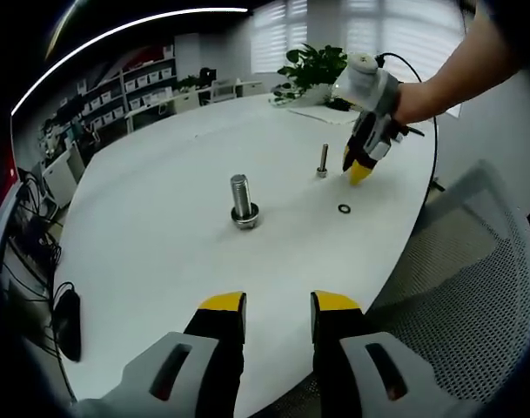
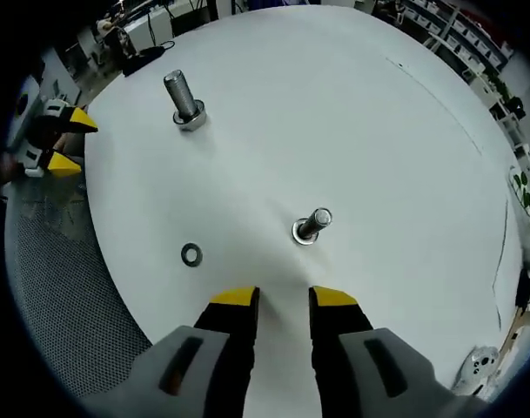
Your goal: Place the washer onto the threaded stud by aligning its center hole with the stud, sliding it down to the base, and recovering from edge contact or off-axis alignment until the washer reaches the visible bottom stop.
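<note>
On the round white table [image 1: 160,218] a small threaded stud [image 1: 322,161] stands upright on its base. A small dark washer [image 1: 345,208] lies flat nearer the table edge, apart from it. My right gripper [image 1: 358,171], held by a gloved hand, hovers just right of the stud. In the right gripper view the stud [image 2: 312,225] stands just ahead of my right gripper [image 2: 284,300], which is open and empty. The washer [image 2: 191,254] lies to its left. My left gripper [image 1: 278,305] is open and empty, near the table's front edge. The left gripper [image 2: 60,139] appears again at the left rim.
A larger bolt [image 1: 243,202] stands head-down mid-table, the same bolt [image 2: 184,102] lying far from my right jaws. A mesh chair [image 1: 473,287] sits by the table edge. A potted plant [image 1: 312,65] and shelves [image 1: 134,83] are behind. A black object [image 1: 67,318] lies at the left.
</note>
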Tool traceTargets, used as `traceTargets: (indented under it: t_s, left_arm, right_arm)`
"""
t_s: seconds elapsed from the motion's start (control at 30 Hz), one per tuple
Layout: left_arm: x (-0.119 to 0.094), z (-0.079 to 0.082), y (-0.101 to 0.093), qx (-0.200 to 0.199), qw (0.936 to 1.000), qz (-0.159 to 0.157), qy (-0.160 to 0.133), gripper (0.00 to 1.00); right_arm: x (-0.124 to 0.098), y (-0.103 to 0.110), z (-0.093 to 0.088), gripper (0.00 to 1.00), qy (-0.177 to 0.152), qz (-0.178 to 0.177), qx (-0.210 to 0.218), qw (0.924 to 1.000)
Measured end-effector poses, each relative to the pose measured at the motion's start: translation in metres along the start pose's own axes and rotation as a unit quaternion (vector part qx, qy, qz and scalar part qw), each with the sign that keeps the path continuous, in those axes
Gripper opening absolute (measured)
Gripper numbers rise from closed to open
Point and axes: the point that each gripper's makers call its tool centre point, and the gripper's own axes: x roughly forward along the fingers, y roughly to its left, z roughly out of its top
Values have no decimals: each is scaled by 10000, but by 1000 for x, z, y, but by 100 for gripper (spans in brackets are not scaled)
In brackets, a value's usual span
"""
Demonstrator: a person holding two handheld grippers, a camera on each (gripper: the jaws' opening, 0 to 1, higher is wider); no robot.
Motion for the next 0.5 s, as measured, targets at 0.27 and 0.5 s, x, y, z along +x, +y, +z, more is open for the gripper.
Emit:
traceTargets:
  t_s: [0.27,0.5]
  left_arm:
    - [0,0,0,-1,10000,-6,0,28]
    - [-1,1,-1,7,10000,2,-25,28]
  right_arm:
    - [-2,23,6,26,-184,111,-29,9998]
    - [-1,42,4,28,-222,231,-47,9995]
